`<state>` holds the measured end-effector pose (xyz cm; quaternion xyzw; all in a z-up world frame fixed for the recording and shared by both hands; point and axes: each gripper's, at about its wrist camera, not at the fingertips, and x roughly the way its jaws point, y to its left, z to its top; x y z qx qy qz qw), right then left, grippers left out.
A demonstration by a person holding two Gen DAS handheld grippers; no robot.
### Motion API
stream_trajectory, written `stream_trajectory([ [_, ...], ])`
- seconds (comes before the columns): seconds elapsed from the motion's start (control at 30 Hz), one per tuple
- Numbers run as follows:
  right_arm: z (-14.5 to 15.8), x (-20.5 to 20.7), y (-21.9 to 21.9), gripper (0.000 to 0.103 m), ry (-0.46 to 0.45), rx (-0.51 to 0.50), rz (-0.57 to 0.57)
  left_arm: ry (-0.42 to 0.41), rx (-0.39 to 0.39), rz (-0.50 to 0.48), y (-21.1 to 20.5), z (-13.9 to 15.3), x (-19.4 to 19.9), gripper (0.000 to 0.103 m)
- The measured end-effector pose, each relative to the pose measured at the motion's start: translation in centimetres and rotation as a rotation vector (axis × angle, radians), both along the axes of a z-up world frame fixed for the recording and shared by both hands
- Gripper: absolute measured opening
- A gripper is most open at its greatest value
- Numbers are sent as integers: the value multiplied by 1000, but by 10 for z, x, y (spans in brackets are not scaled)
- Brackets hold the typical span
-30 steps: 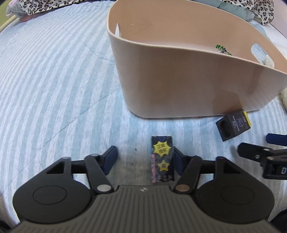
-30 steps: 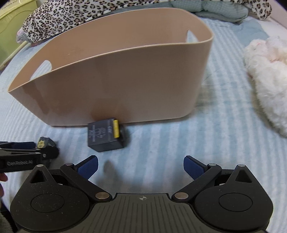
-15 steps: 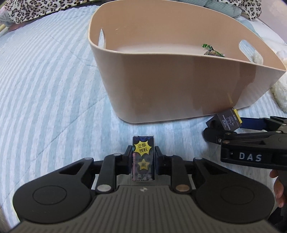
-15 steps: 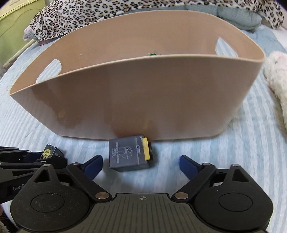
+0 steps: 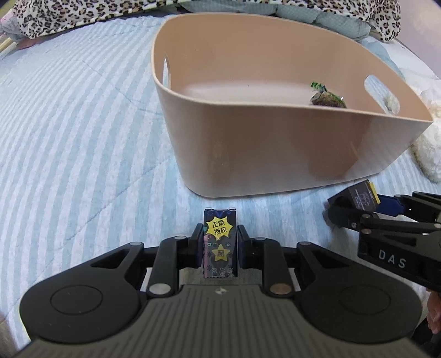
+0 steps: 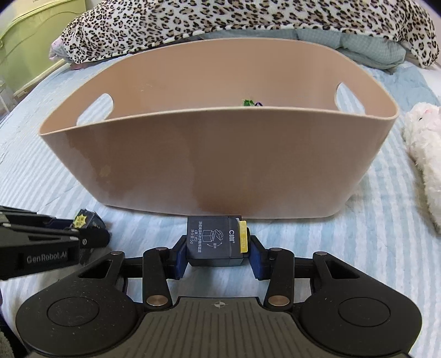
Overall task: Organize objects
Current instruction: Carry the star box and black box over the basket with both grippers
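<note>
My left gripper (image 5: 220, 249) is shut on a small black pack with yellow stars (image 5: 220, 242), held just in front of the beige basket (image 5: 275, 162). My right gripper (image 6: 216, 249) is shut on a dark grey box with a yellow tab (image 6: 215, 239), close to the basket's near wall (image 6: 220, 170). The grey box also shows at the right of the left wrist view (image 5: 361, 195), and the star pack at the left of the right wrist view (image 6: 84, 220). A green-wrapped item (image 5: 328, 97) lies inside the basket.
The basket sits on a blue-and-white striped bedspread (image 5: 69, 137). A leopard-print blanket (image 6: 220, 19) lies behind it. A white plush toy (image 6: 424, 148) lies to the right of the basket. A green cabinet (image 6: 33, 30) stands at the far left.
Both grippers closed: the left on the star pack, the right on the grey box. Both views now look higher over the basket's rim.
</note>
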<state>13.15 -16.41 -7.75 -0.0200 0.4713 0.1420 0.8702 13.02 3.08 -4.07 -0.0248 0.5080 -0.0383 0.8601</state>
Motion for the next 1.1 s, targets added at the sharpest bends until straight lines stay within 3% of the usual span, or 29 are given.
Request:
stream_trajectory([
  [0.3, 34, -25, -18, 41, -42, 34, -34, -58, -18, -24, -5, 31, -10, 25],
  [0.63, 108, -37, -31, 42, -223, 47, -20, -217, -32, -37, -7, 94, -8, 25],
  [0.93, 162, -13, -44, 42, -363, 66, -47, -332, 17, -65, -23, 123, 30, 25],
  [1.1, 166, 20, -48, 42, -377, 61, -91, -312, 35, -61, -37, 114, 66, 25],
])
